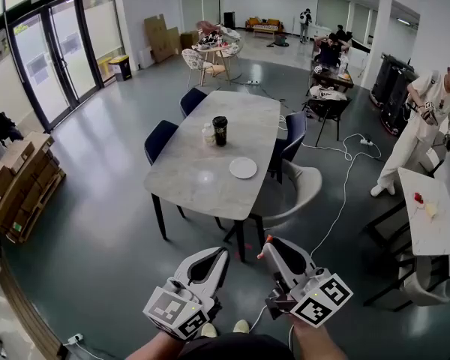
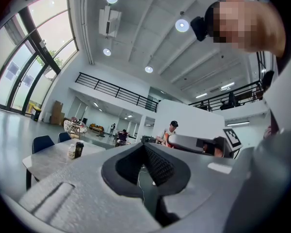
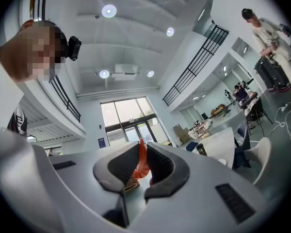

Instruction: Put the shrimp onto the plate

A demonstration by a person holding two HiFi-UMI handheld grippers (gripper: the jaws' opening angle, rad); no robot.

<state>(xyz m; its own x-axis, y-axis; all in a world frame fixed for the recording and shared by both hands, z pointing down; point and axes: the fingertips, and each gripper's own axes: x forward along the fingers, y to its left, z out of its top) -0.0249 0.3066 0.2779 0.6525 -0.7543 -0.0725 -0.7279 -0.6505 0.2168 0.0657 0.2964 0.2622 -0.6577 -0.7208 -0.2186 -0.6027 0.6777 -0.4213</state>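
Open tabletop [image 1: 202,178] around the plate [image 1: 243,168] (cup [image 1: 220,130], bottle [image 1: 208,133] well apart), chair [image 1: 306,187] alongside.

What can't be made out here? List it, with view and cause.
Shrimp: right gripper view, mostly covered by the right tool's pads; only an orange strip shows.
Plate: head view, too far to tell whether it is clean.
Cup: head view, too small to tell lidded or open.
Red item on the side table: head view, too small to name.

The left tongs [image 2: 144,148] fill the lower frame, jaws closed tip to tip with nothing between them. Beyond, at left, a grey counter [image 2: 43,160] carries a dark cup [image 2: 79,149] beside a small bottle [image 2: 71,152]; a blue chair [image 2: 42,142] stands behind it
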